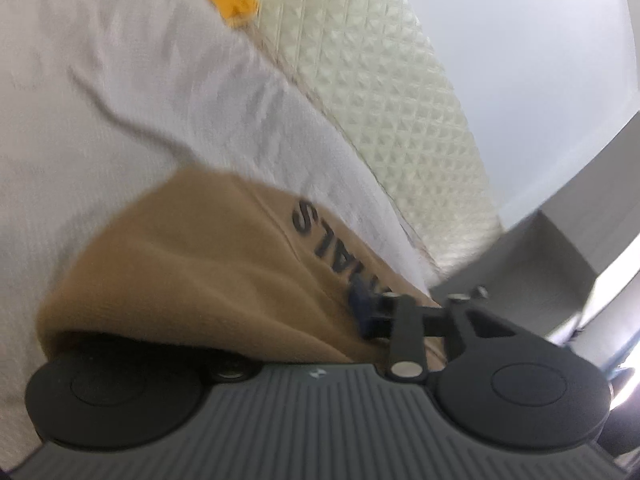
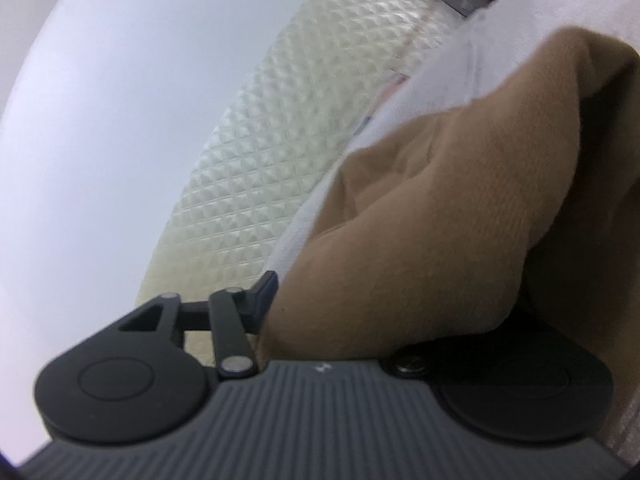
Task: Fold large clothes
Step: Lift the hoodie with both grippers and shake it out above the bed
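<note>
A tan garment (image 1: 192, 264) with black letters on it lies on a white sheet (image 1: 100, 80). It drapes over my left gripper (image 1: 320, 320) and hides one finger; the other blue-tipped finger (image 1: 362, 310) presses against the cloth, so the gripper is shut on it. In the right wrist view the same tan garment (image 2: 460, 208) covers my right gripper (image 2: 320, 308). One blue-tipped finger (image 2: 266, 292) shows at the cloth's left edge and the other is hidden under the fabric, so it is shut on the garment too.
A cream quilted mattress side (image 1: 400, 88) runs beside the white sheet and also shows in the right wrist view (image 2: 272, 152). A yellow piece (image 1: 236, 4) lies at the sheet's far edge. A pale wall (image 2: 100, 100) and grey furniture (image 1: 560, 248) lie beyond.
</note>
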### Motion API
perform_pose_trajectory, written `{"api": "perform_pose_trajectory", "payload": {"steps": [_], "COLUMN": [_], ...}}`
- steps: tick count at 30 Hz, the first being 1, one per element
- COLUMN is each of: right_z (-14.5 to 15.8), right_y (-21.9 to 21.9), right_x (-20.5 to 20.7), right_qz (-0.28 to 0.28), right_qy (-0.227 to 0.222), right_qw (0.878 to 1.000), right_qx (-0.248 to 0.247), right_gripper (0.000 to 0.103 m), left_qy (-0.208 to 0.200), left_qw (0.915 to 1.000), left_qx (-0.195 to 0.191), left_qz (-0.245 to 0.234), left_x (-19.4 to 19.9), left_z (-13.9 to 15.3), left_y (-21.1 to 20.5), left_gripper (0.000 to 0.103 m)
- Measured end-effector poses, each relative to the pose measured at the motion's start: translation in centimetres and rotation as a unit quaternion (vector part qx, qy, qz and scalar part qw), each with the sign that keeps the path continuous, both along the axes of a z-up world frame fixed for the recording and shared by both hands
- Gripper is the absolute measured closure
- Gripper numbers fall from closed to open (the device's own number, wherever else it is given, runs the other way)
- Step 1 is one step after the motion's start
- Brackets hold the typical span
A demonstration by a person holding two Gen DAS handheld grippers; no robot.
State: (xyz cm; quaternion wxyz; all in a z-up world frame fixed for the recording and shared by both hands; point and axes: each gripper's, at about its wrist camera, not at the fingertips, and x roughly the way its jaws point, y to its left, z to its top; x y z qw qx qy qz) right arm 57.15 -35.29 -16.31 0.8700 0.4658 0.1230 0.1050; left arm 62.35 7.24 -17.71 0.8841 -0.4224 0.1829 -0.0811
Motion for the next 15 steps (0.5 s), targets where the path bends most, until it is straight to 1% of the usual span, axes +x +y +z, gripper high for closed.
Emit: {"api": "perform_pose_trajectory", "payload": {"steps": [1,2,5,7,10,15], "right_z": [0.5,1.3,4.1,6.0,8.8,10.9], "right_y": [0.0,0.1,0.7,1.3,2.1,1.9], "right_x": [-0.2,-0.5,-2.3,-3.6,-6.2,-12.2], "right_qz": [0.002,0.002,0.006,0.014,0.022,0.033], "right_qy": [-0.008,-0.018,-0.052,-0.065,-0.084,-0.095], "right_qw": [1.000,1.000,0.997,0.995,0.989,0.988], "right_qx": [-0.008,-0.020,-0.059,-0.078,-0.118,-0.116], "right_gripper": [0.059,0.063,0.068,0.069,0.071,0.072], "left_qy": [-0.010,-0.019,-0.031,-0.054,-0.078,-0.089], "left_qw": [0.9999,0.9995,0.9988,0.9975,0.9957,0.9950], "left_qx": [0.012,0.022,0.033,0.033,0.028,0.028], "left_qz": [0.007,0.010,0.019,0.032,0.043,0.036], "left_x": [-0.4,-1.0,-2.8,-4.8,-7.9,-13.0], "left_z": [0.5,1.0,2.6,3.8,6.2,9.8], "left_y": [0.0,0.0,0.1,0.4,0.9,1.6], "left_gripper": [0.082,0.085,0.093,0.095,0.095,0.096]}}
